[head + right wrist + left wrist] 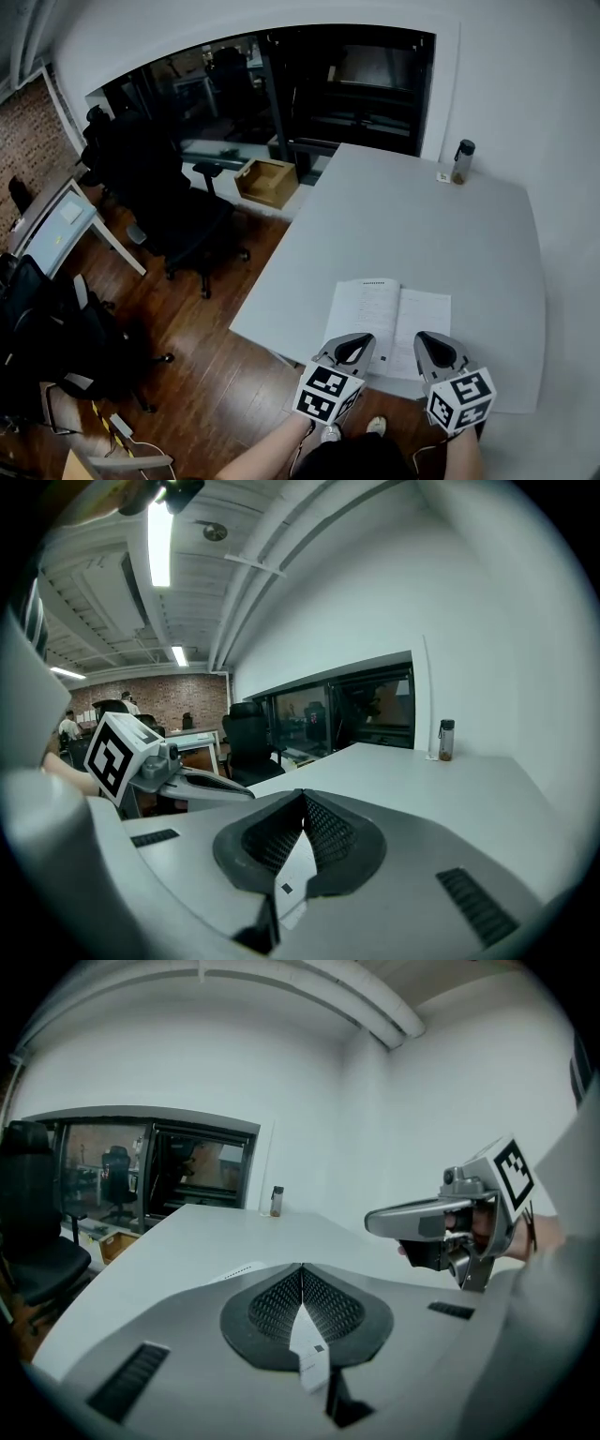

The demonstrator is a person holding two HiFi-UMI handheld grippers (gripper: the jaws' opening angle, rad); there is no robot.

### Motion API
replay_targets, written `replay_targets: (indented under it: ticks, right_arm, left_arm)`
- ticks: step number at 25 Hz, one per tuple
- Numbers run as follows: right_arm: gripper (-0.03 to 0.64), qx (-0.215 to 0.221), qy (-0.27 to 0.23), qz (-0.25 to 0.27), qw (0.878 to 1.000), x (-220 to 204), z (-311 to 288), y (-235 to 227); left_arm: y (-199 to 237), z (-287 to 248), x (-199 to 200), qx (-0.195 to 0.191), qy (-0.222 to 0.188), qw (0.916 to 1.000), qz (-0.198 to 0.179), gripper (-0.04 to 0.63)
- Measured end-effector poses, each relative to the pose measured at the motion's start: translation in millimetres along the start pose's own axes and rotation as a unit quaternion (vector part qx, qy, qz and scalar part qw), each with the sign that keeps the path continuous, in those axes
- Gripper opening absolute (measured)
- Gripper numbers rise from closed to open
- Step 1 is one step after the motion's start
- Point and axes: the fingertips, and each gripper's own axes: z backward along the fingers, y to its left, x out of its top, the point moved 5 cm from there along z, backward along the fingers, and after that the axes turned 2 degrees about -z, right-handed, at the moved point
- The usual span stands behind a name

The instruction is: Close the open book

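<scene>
— So, how far along is the task?
— Not begun, in my judgement. The book (392, 323) lies open and flat on the surface (422, 225), in the lower middle of the head view, close to the near edge, with both pages facing up. The closing is all still to do.
— And the tools?
— The left tool (356, 341) and right tool (427, 337) sit at the book's near edge, side by side. Contact cannot be confirmed. Each tool's own view shows its jaws pressed together with nothing gripped.
— What does one view give that another lacks?
— Only the head view shows the whole spread. The left gripper view catches a sliver of the book at centre left; the right gripper view hides it behind the tool's body. All three show the bottle (462, 161) at the far edge.
</scene>
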Motion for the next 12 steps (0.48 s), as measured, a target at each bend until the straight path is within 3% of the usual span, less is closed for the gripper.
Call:
replay_targets:
  ticks: [5,12]
  right_arm:
    - [0.005,0.028,0.013,0.005,1.0,-1,-27,-34]
    - [0.018,0.141,0.072,0.045,0.986,-12,-105,-69]
  left_arm:
    - [7,-29,-1,0.009,0.017,0.9998,0.006,0.005]
    - [18,-58,-13,0.058,0.044,0.9971,0.023,0.006]
